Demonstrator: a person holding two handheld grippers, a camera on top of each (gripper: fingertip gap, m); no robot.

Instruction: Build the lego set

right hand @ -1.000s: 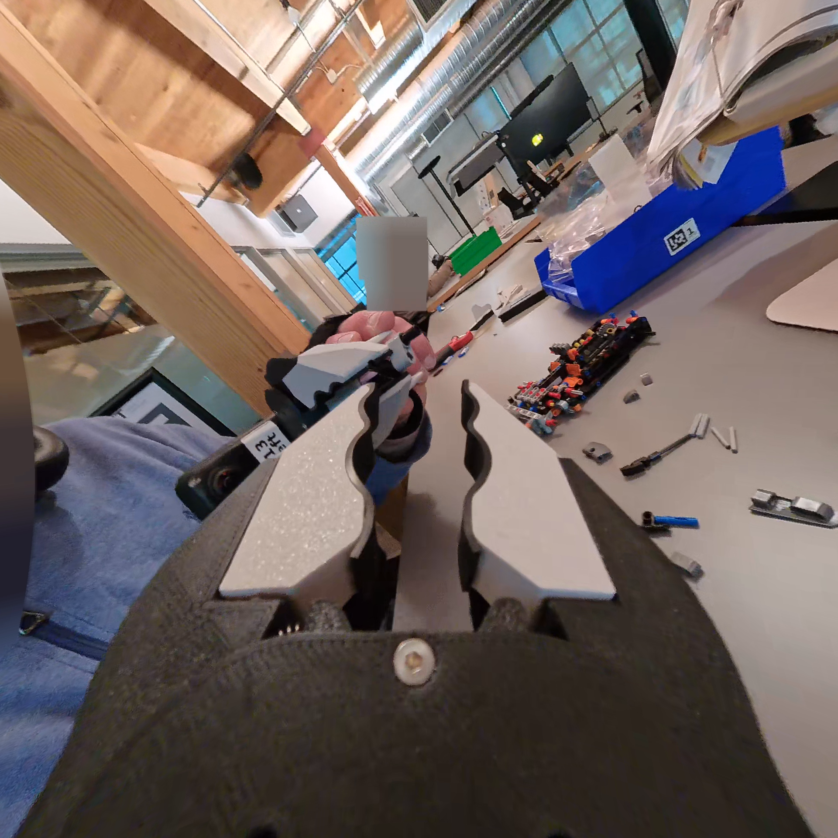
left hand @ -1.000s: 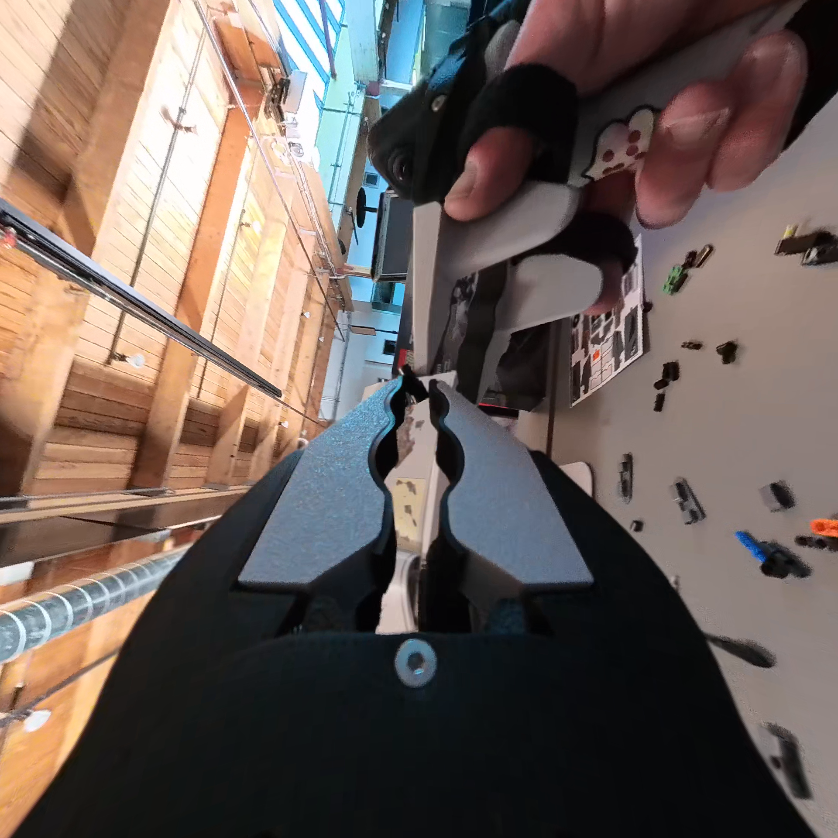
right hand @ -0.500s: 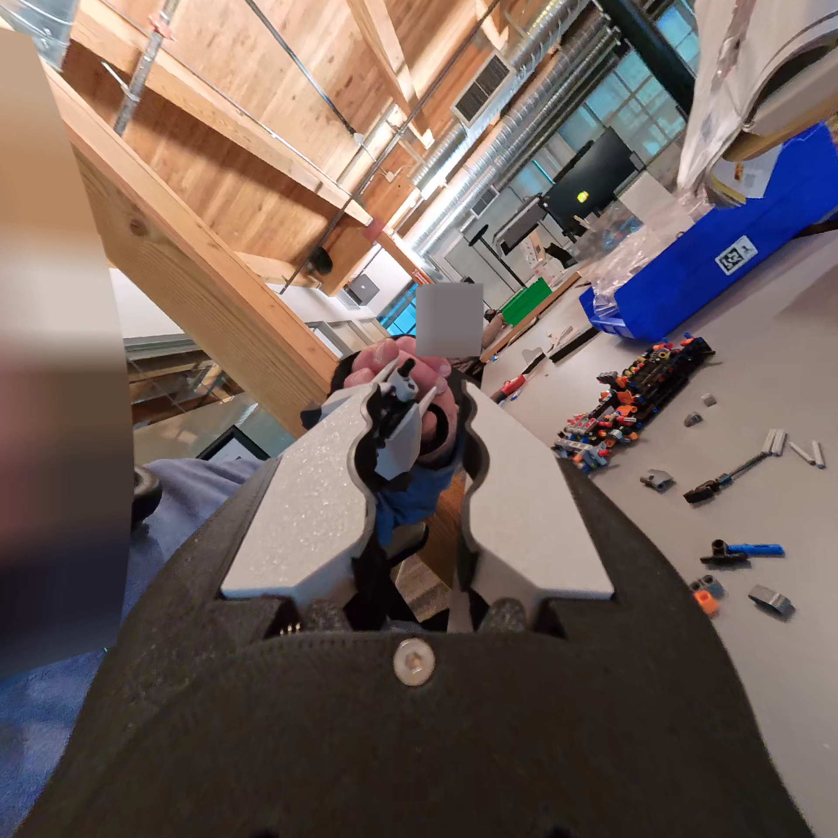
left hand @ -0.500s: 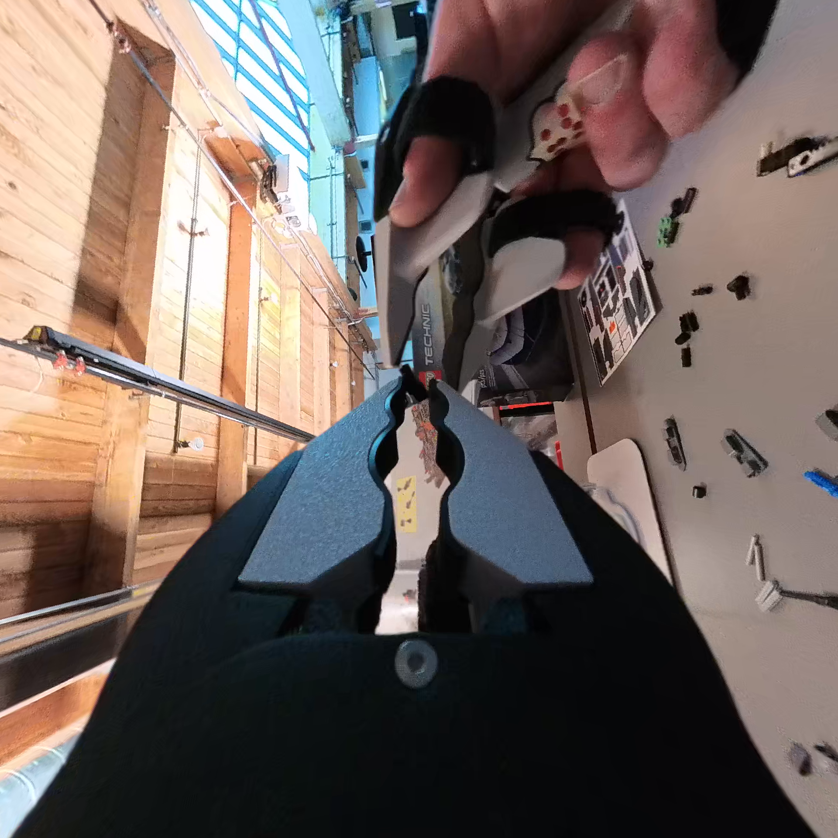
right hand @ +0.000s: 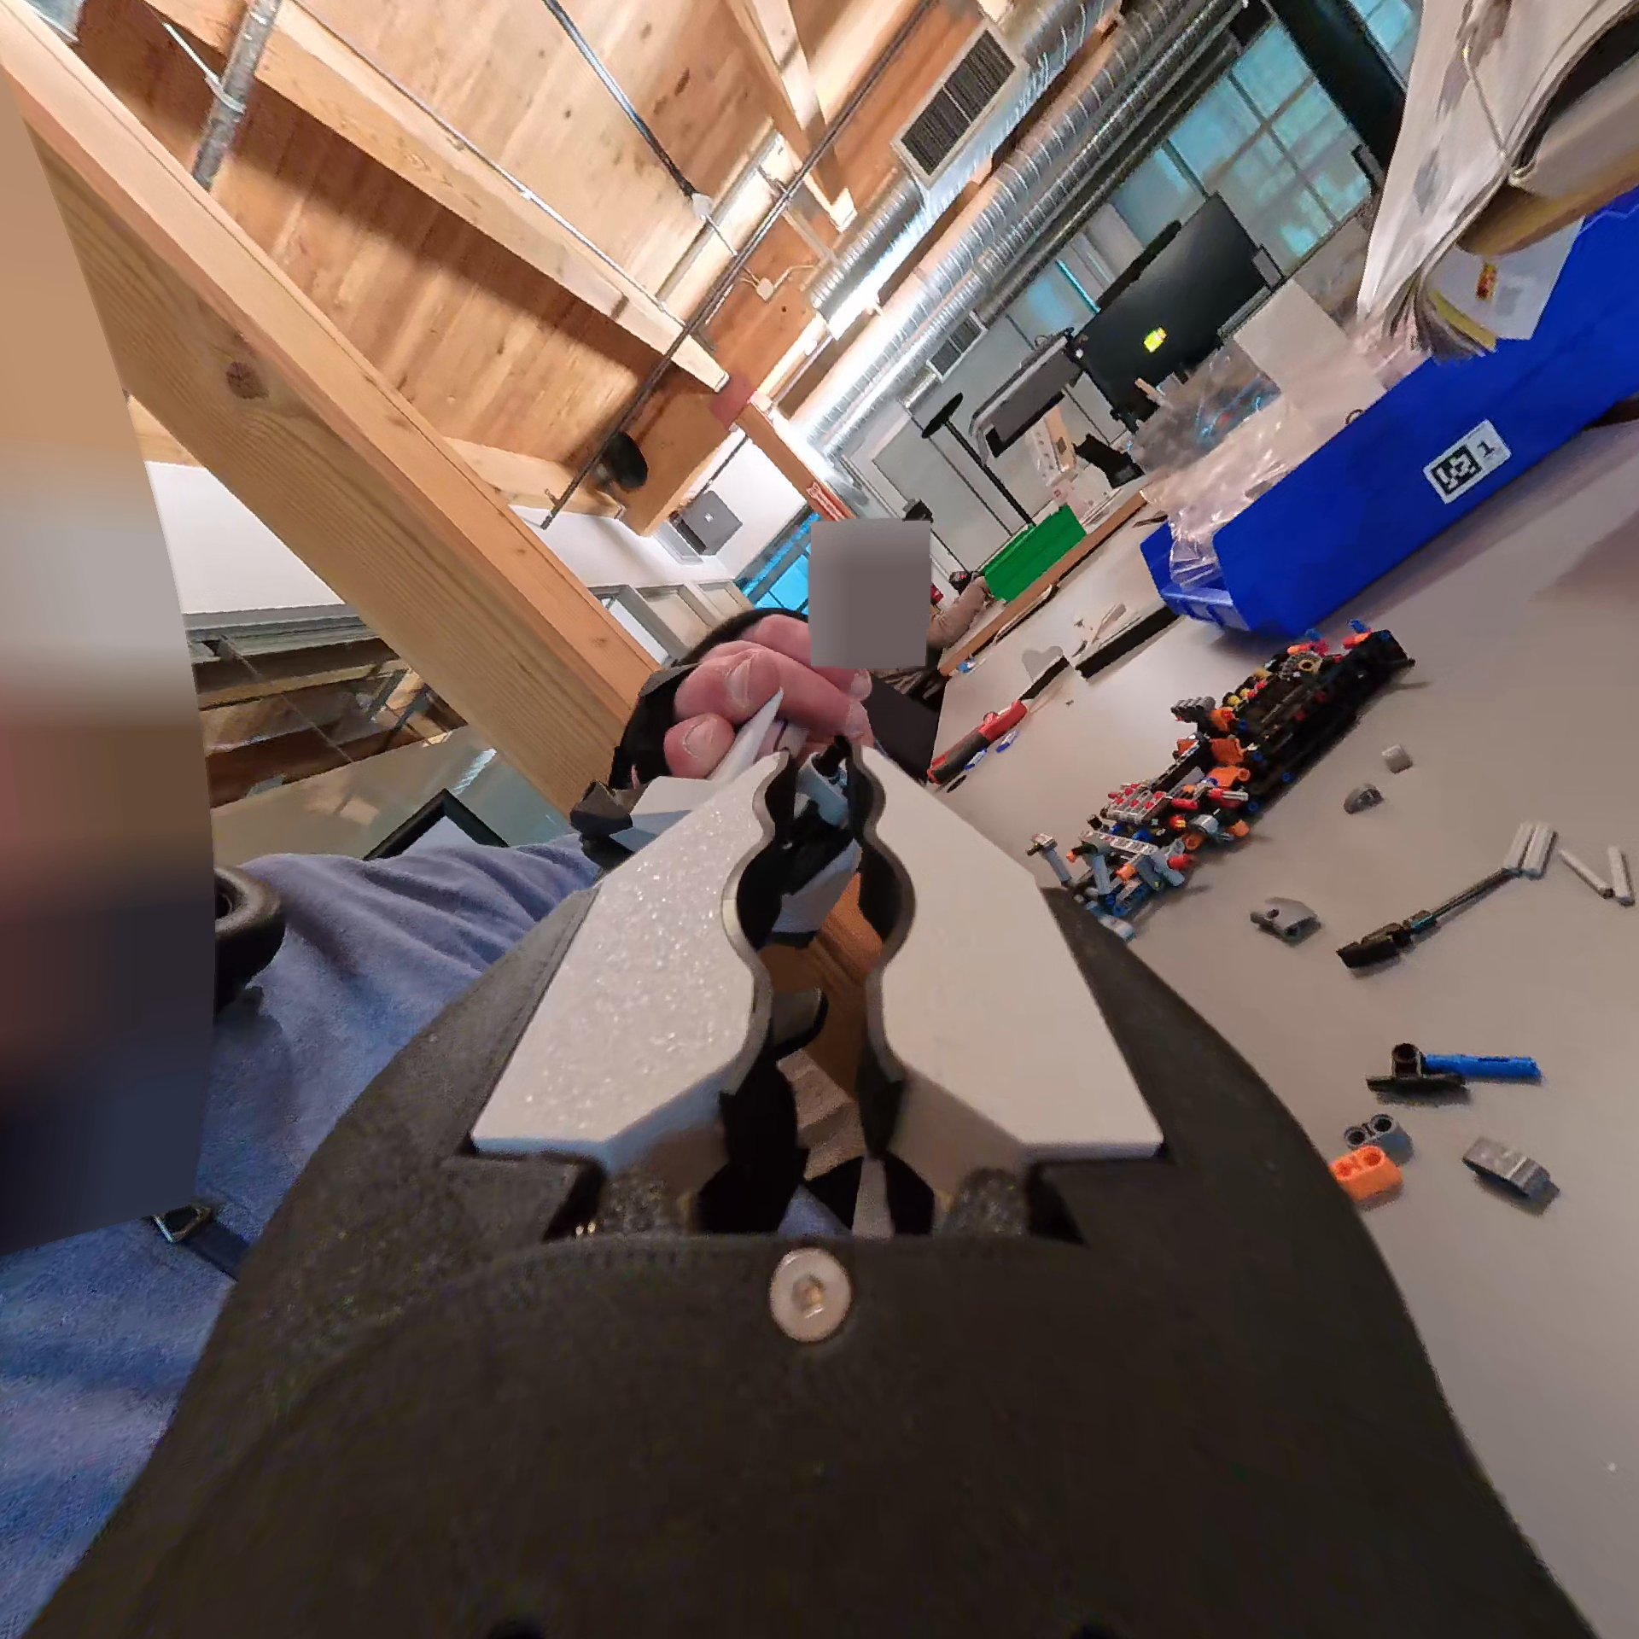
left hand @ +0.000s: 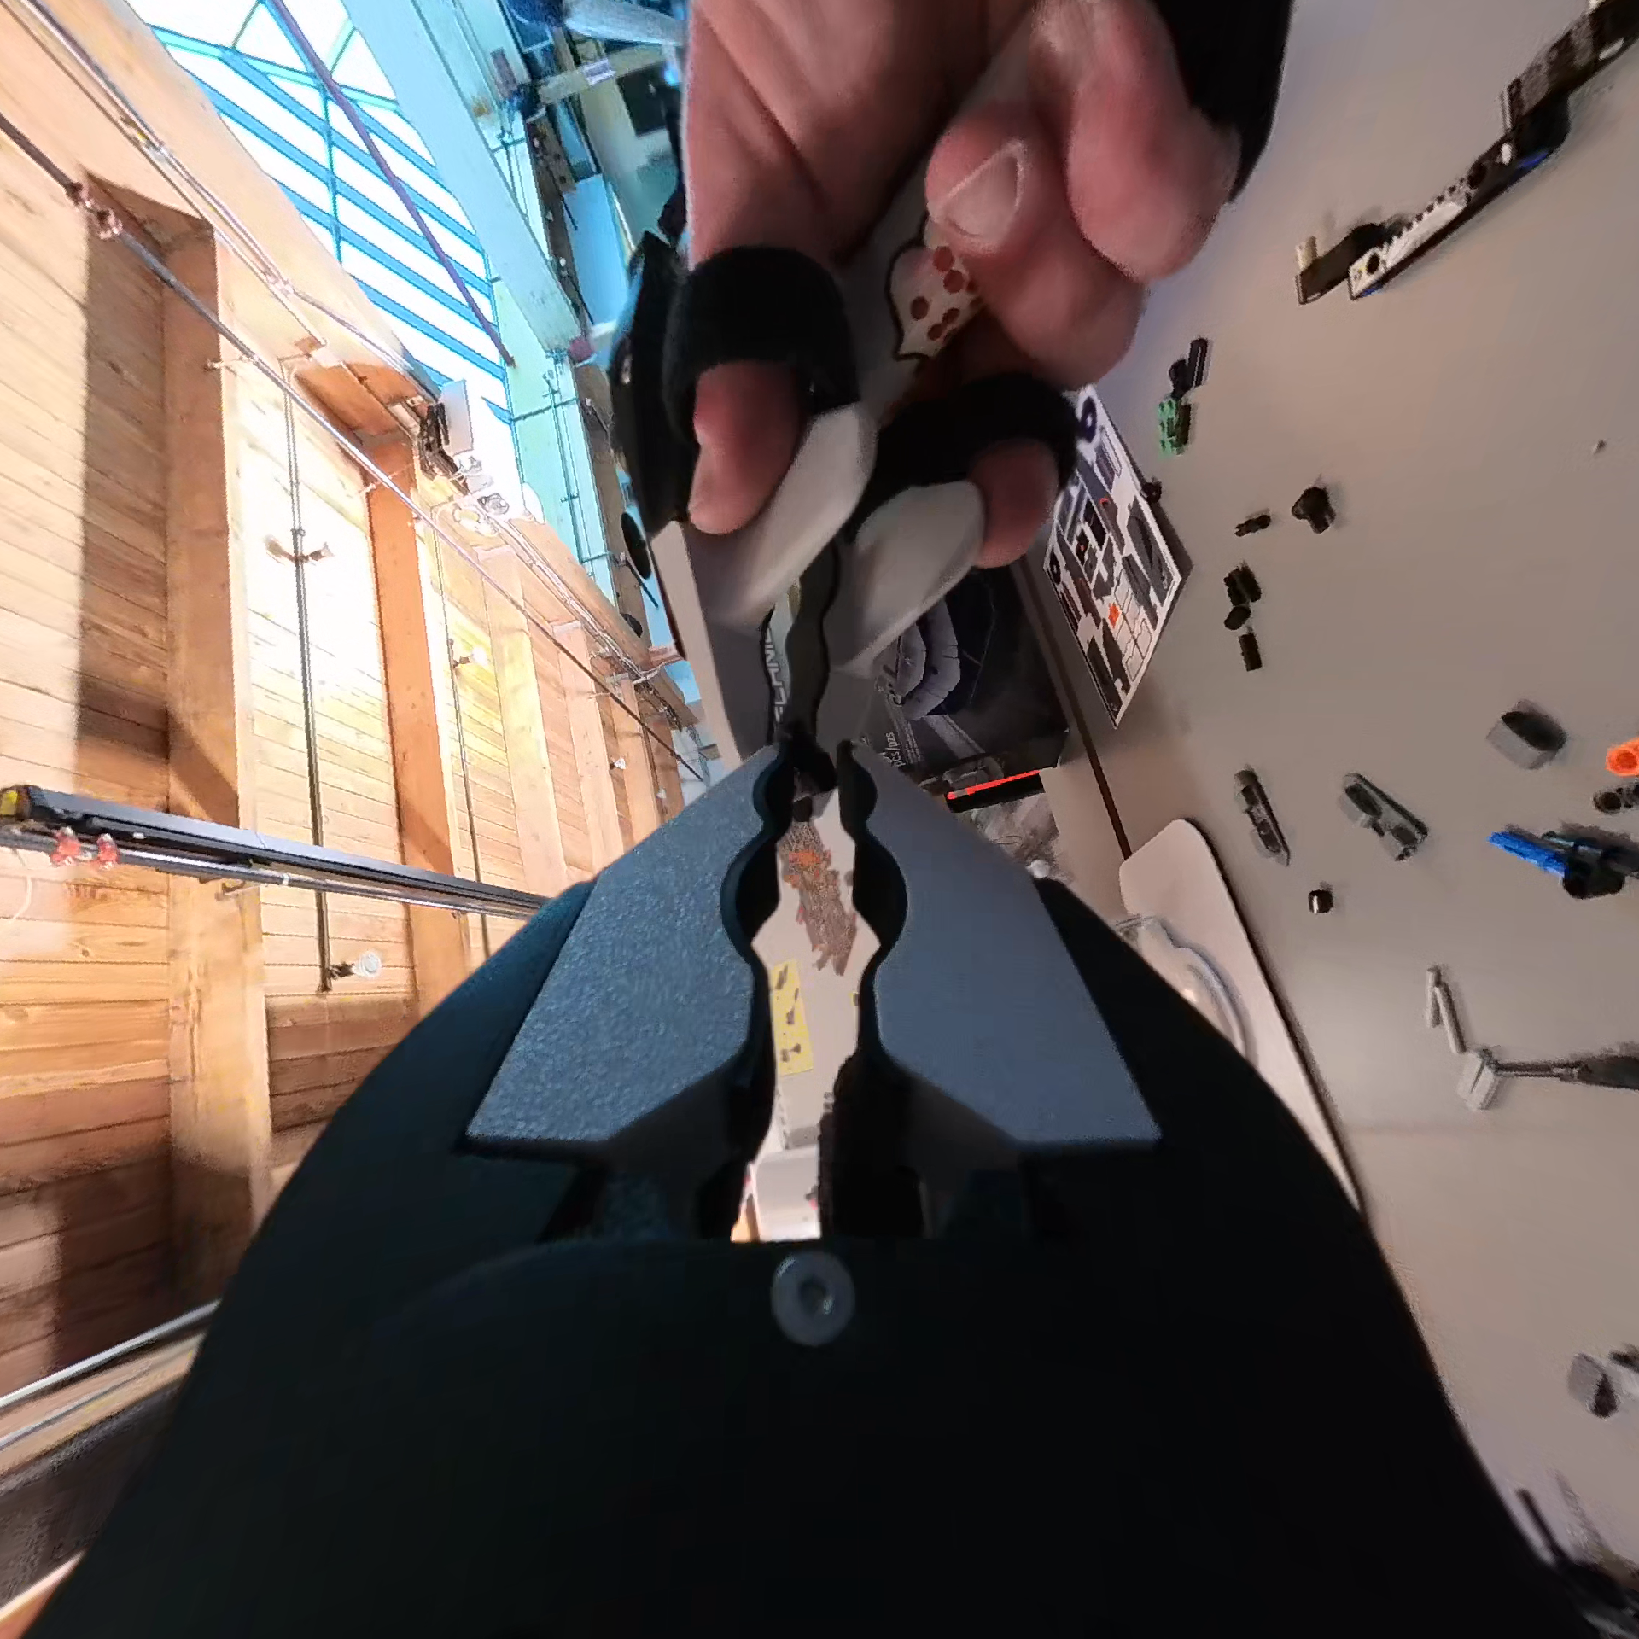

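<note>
My left gripper [left hand: 814, 763] is shut on a small grey and black lego piece [left hand: 809, 770], held in the air beside the grey table [left hand: 1437, 674]. My right gripper [right hand: 823, 767] faces it tip to tip, and its grey fingers are closed narrowly on the same piece [right hand: 827, 780]. In the left wrist view the right gripper [left hand: 801, 723] comes down from above in a hand [left hand: 931, 177]. In the right wrist view a hand [right hand: 754, 701] holds the left gripper behind the piece. Most of the piece is hidden by the fingertips.
A partly built lego assembly [right hand: 1242, 780] lies on the table in front of a blue bin [right hand: 1419, 532]. Loose pieces are scattered there: a blue pin [right hand: 1472, 1064], an orange piece [right hand: 1366, 1175], a black axle [right hand: 1437, 905]. A sticker sheet [left hand: 1113, 568] and the set's box [left hand: 967, 692] lie farther off. The blue pin [right hand: 1472, 1064] is about 20 centimetres from both grippers' fingertips.
The two grippers have come together tip to tip. The right gripper's fingers have narrowed from wide open to closed on the piece that the left gripper holds.
</note>
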